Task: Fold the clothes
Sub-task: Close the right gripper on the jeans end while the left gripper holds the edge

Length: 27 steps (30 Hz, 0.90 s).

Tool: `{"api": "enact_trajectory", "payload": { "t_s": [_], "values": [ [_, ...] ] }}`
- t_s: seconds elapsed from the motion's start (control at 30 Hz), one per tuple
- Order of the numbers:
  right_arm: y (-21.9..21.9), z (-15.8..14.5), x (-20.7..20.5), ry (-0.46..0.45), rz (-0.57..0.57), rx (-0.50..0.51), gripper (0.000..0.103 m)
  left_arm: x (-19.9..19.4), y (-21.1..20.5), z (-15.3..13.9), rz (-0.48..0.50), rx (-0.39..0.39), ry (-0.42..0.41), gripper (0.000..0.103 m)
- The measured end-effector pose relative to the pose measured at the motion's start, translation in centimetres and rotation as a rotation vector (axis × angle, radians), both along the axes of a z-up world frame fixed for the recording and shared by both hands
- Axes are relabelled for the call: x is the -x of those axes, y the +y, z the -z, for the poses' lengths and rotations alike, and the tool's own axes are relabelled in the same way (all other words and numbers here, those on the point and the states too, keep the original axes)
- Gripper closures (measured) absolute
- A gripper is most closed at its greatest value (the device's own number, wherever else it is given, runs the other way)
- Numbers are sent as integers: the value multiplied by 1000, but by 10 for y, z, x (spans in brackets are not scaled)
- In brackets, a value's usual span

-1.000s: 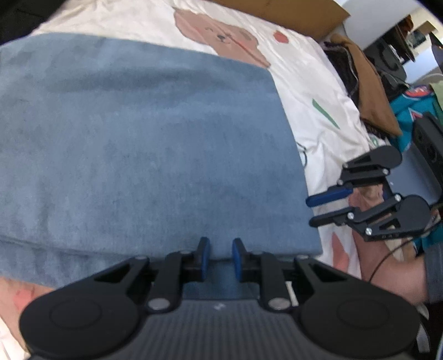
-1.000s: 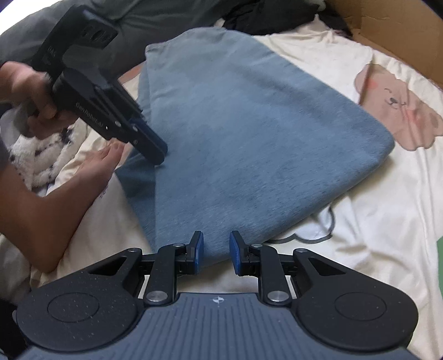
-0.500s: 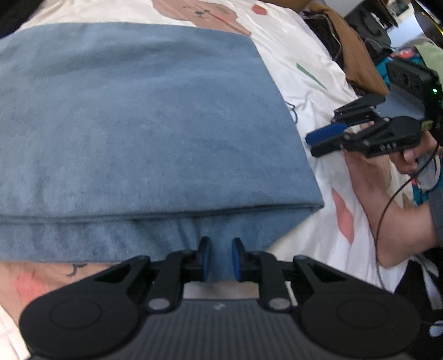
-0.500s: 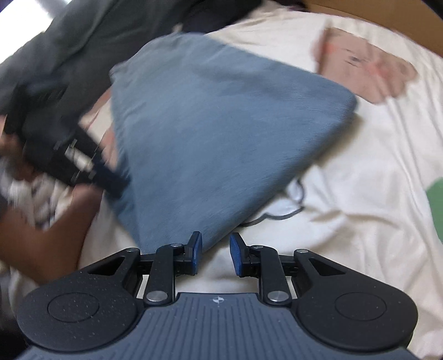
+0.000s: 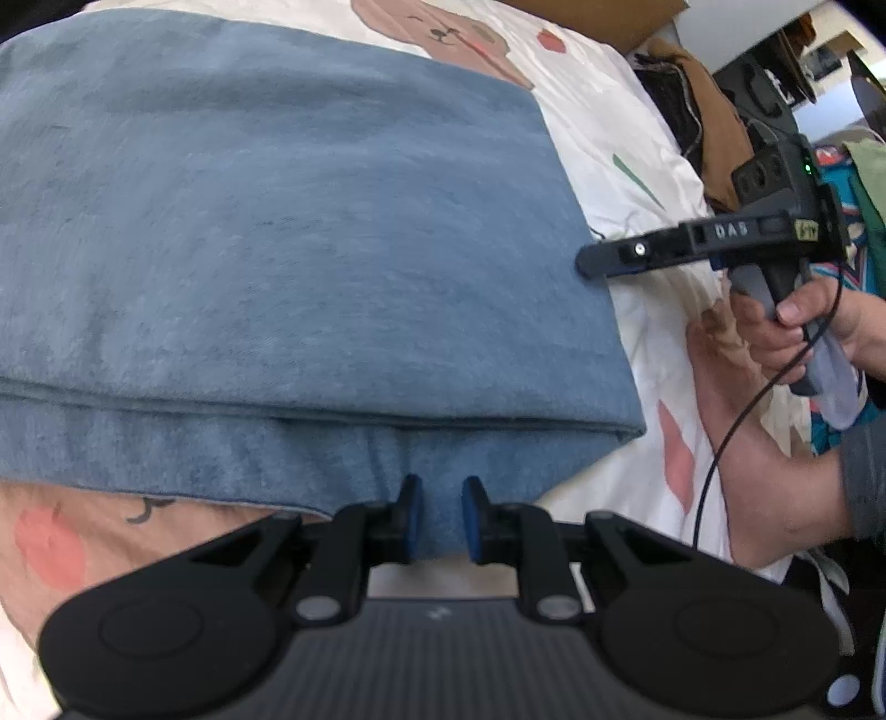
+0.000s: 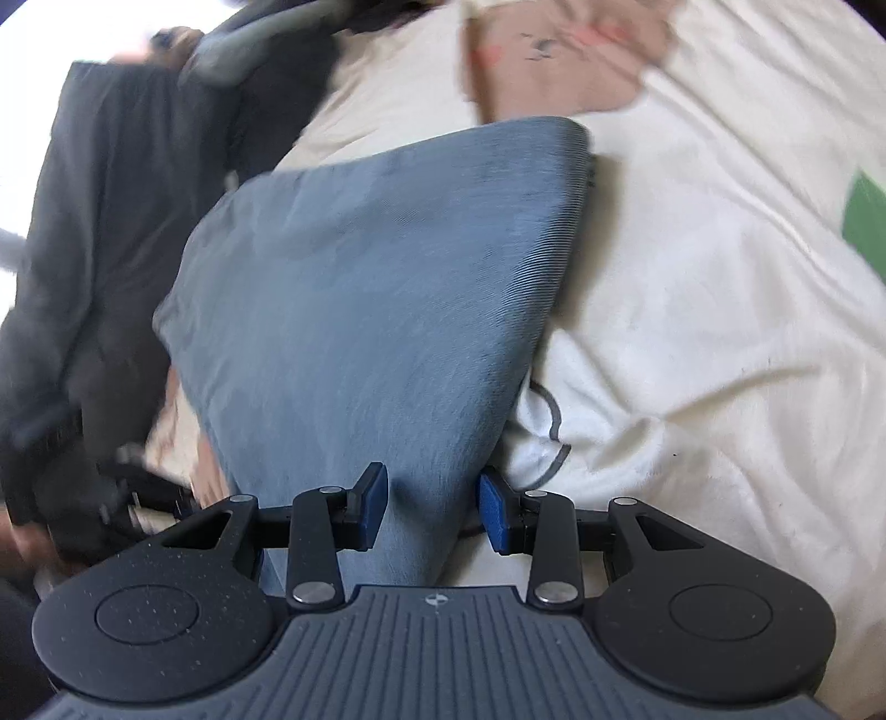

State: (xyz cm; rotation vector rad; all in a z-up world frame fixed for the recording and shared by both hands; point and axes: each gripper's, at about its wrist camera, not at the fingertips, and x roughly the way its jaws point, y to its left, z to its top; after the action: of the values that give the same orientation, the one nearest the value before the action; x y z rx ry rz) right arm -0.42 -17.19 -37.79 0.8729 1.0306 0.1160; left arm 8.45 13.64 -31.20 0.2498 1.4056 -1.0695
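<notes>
Pinching the near hem of the blue cloth (image 5: 288,243), the left gripper (image 5: 441,512) has its pads pressed on a bunched bit of the bottom layer, at the cloth's front edge. The cloth lies flat on the bed sheet (image 5: 631,149), already doubled over once, w/ the top layer's fold line running just beyond that grip. At the cloth's right edge, the right gripper (image 6: 432,507) has just been opening; its jaws stand apart w/ a corner of the cloth between them, pads not pressing on it. Beyond the cloth, the sheet's bear print (image 5: 437,39) shows, and past that a cardboard box (image 5: 598,16) at the bed's far side. Step in hand looks like setting up the next fold. Next move prob. needs the right jaws to close on that side edge, then both ends lifted together and carried across so layers stay lined up.
</notes>
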Motion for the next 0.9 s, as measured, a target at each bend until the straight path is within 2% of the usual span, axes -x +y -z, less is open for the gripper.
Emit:
{"api": "enact_trajectory", "payload": {
  "t_s": [0.1, 0.27, 0.5, 0.6, 0.73, 0.9],
  "values": [
    [-4, 5, -3, -1, 45, -46, 61, 0, -2, -1, -14, -3, -10, 87],
    [-7, -1, -1, -26, 45, -73, 63, -3, 1, -2, -42, 5, 2, 87],
    [-12, -2, -3, -38, 79, -99, 63, -16, 25, -12, -218, 53, 23, 86],
    [-14, 6, -7, -32, 102, -123, 63, -25, 37, -14, -304, 51, 24, 81],
    [-14, 12, -15, -34, 91, -127, 63, -38, 50, -16, -394, 45, 22, 64],
    [-15, 19, -22, -37, 111, -158, 63, -54, 62, -20, -495, 44, 9, 59]
  ]
}}
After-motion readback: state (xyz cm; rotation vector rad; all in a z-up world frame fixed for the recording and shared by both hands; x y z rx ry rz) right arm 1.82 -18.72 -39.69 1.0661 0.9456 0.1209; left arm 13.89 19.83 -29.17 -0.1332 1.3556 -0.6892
